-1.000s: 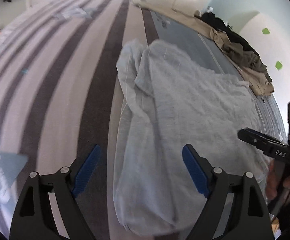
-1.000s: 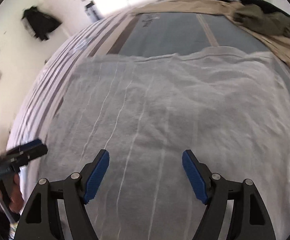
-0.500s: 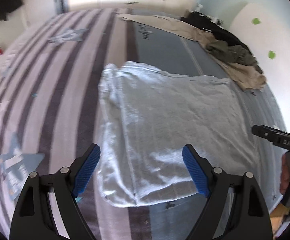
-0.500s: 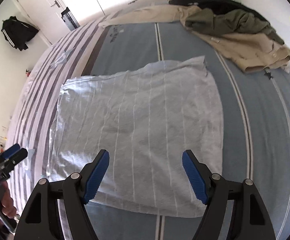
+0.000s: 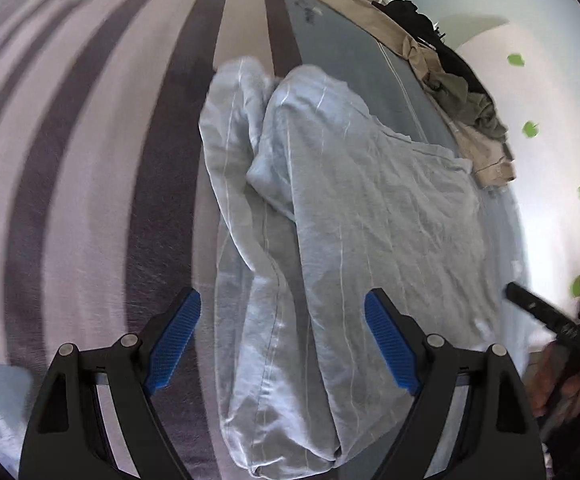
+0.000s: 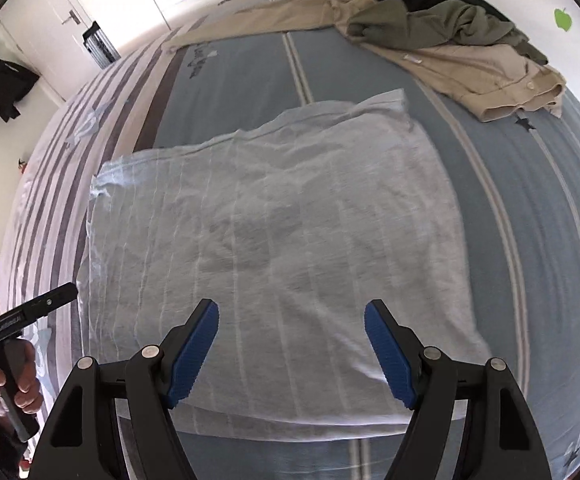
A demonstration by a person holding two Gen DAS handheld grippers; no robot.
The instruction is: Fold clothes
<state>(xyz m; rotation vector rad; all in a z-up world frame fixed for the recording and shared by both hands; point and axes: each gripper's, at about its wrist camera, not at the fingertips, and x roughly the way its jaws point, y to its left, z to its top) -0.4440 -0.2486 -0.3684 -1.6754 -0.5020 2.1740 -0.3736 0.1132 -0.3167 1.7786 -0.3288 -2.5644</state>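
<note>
The pale blue, white-striped cotton shirt (image 6: pixel 274 248) lies folded into a rough rectangle on my bed's blue and grey striped cover (image 6: pixel 242 84). Over the shirt's near edge I hold my right claw (image 6: pixel 291 352) wide open and empty; at the shirt's left edge my left claw (image 5: pixel 278 344) is likewise open and empty. Beyond the shirt lies a heap of beige, olive and black clothes (image 6: pixel 449 40).

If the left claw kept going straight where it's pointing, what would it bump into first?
Most likely the pale blue striped garment lying on the bed. The left claw is open and empty, and the cloth's rumpled left edge fills the gap between its fingers. Nothing else seems to lie in between, though depth is hard to judge.
</note>
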